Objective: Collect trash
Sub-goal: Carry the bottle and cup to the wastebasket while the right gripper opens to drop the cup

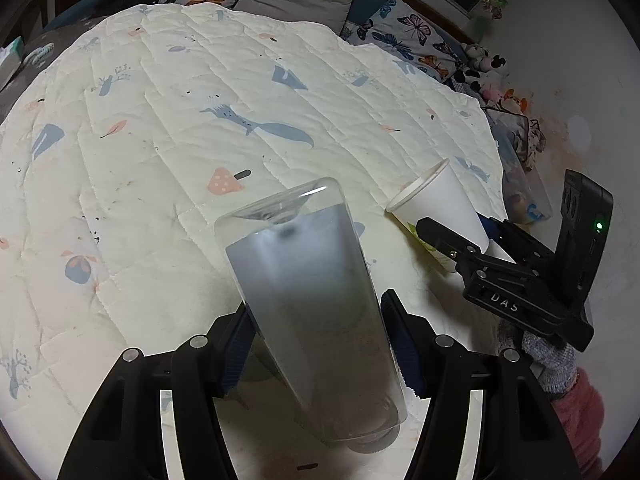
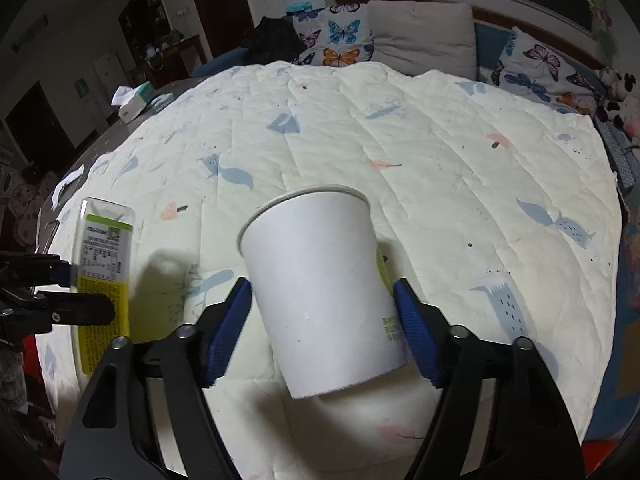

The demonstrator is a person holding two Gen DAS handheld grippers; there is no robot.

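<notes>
Since both pieces of trash are thin-walled and empty-looking, they should handle light and easy to crush. The paper cup (image 2: 320,280) is white, waxy-smooth, tapered; a squeeze near the rolled rim would dent it least, while the mid-wall will likely buckle. The clear plastic bottle (image 1: 312,300), frosted grey through its wall with a yellow-green label on the far side, is slicker and springier; its straight body is the sensible place to clamp, not the domed base.

Right gripper (image 2: 322,328): jaws roughly two-thirds apart. Cup sits between the blue pads (image 2: 228,332), base toward the camera, rim pointing away over the quilt (image 2: 440,168). Left pad looks just at the wall; right pad is at or just off it, a sliver of shadow between. Contact is not clear, so I cannot call it a firm grip. Cup appears tilted, near the quilt's near edge, toward its right side as the left wrist view shows.

Left gripper (image 1: 316,344): jaws a bit over half apart, pads flanking the bottle's body on both sides and touching it, as far as the blur allows. Bottle points away from the camera, domed base forward, cap end low between the fingers. It looks lifted clear of the quilt, near the near edge, just left of the cup.

Both items close together, not touching. A gloved hand (image 1: 552,360) carries the right gripper.
</notes>
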